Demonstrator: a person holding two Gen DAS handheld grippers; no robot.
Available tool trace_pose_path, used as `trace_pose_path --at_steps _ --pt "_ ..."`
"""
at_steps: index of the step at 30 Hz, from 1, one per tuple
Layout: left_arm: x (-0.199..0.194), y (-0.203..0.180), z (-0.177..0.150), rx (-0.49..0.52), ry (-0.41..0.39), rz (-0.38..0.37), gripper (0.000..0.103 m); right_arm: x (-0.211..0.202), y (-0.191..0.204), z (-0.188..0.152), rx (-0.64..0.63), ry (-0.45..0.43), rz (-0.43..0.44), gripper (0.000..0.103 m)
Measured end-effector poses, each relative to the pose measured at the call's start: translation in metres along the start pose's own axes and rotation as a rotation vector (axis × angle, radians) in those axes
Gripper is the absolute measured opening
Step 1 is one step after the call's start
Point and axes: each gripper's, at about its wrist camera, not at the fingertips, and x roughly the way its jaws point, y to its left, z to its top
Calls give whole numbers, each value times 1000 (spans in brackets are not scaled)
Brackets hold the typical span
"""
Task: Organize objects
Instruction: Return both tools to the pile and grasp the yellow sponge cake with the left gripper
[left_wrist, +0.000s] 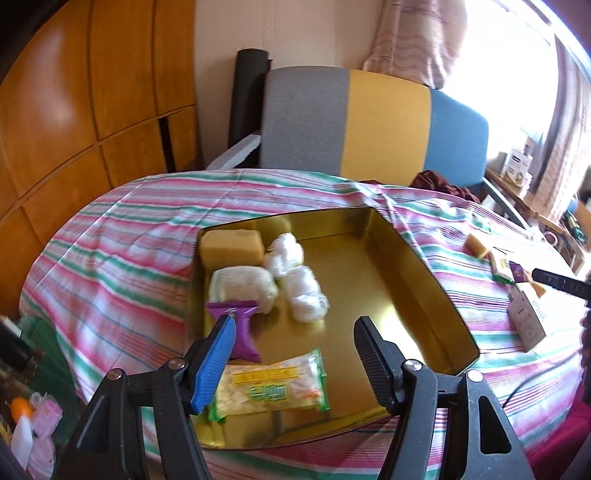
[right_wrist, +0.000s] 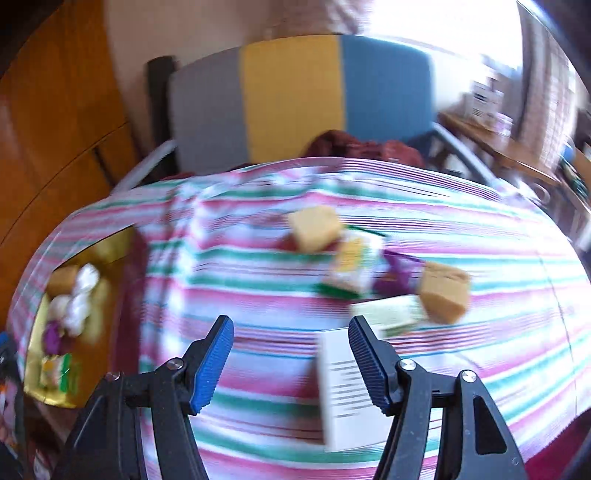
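At far left of the striped cloth (left_wrist: 122, 236) sits the gold tin (left_wrist: 424, 280), long axis running away from me toward the striped chair (left_wrist: 369, 118). Along its left side, far to near: a yellow sponge block (left_wrist: 232, 246), white wrapped bundles (left_wrist: 291, 273), a purple packet (left_wrist: 240, 325), and a green-edged snack bag (left_wrist: 271, 387) lying crosswise at the near end. The tin's right half is bare.

My left tongs (left_wrist: 295, 354) hover above the tin's near end, jaws apart, nothing between the pads.

Moving right, past the tin: open cloth, then the unsorted cluster. My right tongs (right_wrist: 291, 354) are over the cloth, jaws apart and empty; the view is motion-blurred. A white box (right_wrist: 343, 387) lies just under the right-hand pad, not between the jaws; long axis runs roughly toward me, printed face up. Beyond it: a pale green-printed box (right_wrist: 391, 314), a sponge block (right_wrist: 443, 291), another purple packet (right_wrist: 395, 273), a snack bag (right_wrist: 351, 269), and a further sponge block (right_wrist: 314, 229).

Step in hand, as I judge it: between placements, right tongs heading for the next item. Next move calls for centring the jaws over the white box, gripping across its short side, then carrying it left to the tin's bare half.
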Motion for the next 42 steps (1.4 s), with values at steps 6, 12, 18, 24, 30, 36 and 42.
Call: trace_pose_path --at_steps 6,12,18,24,30,36,42 --pt "4 -32 12 60 4 -51 67 7 -94 -14 357 -39 -156 66" --pt "13 -79 20 141 18 -115 67 -1 -145 -24 634 -49 -109 66" --pt "25 -128 32 219 43 -185 67 1 -157 -30 722 -33 -29 66" --pt "43 -176 49 291 68 -232 69 0 -160 -31 750 -34 32 66" --pt "67 -226 66 392 79 -256 73 3 -159 -32 757 -12 80 66" --pt "105 -268 82 479 113 -255 73 7 -155 -32 757 8 128 66" --pt "148 -308 93 592 122 -246 75 9 -158 -35 792 23 188 66"
